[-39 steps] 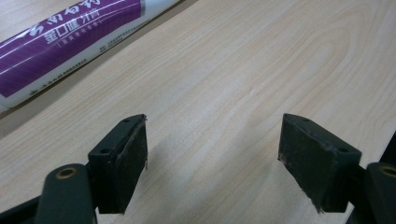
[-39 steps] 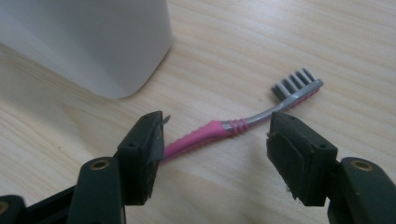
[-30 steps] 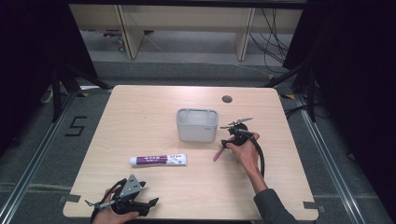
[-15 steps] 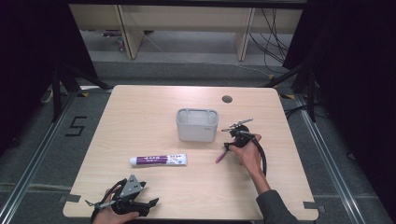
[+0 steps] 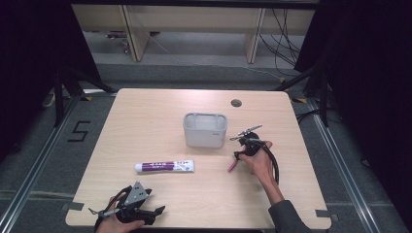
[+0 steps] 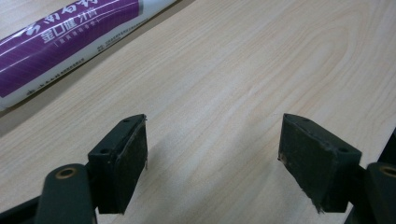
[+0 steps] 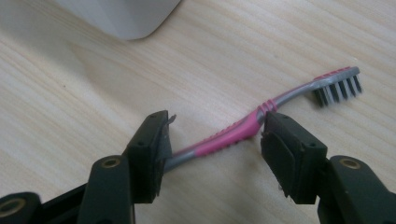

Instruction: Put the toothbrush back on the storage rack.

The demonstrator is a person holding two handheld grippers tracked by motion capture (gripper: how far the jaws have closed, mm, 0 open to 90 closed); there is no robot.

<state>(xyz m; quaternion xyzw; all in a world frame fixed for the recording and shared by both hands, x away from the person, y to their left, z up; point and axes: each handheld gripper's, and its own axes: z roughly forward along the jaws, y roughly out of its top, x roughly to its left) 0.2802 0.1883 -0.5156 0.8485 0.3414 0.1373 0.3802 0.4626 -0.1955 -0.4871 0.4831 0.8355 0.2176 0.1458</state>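
Note:
A pink and grey toothbrush (image 7: 224,140) lies slantwise on the wooden table (image 5: 145,116), bristles at its far end. My right gripper (image 7: 217,123) has just been closing; its two pads now touch the handle from either side. In the high view the right gripper (image 5: 239,156) stands over the toothbrush (image 5: 232,166), right of a grey cup (image 5: 205,130). A white and purple toothpaste tube (image 5: 165,166) lies flat near the table's middle. My left gripper (image 5: 158,211) rests at the front left edge, open, its jaws wide over bare wood (image 6: 212,123), with the toothpaste tube (image 6: 60,32) beyond.
The grey cup (image 7: 121,16) stands just beyond the toothbrush. A round cable hole (image 5: 236,103) sits near the table's far edge. Dark curtains flank the table, and shelves with cables stand behind it.
The right gripper has sunk a little onto the toothbrush and its jaws have drawn in around the handle. The left hand has not moved.

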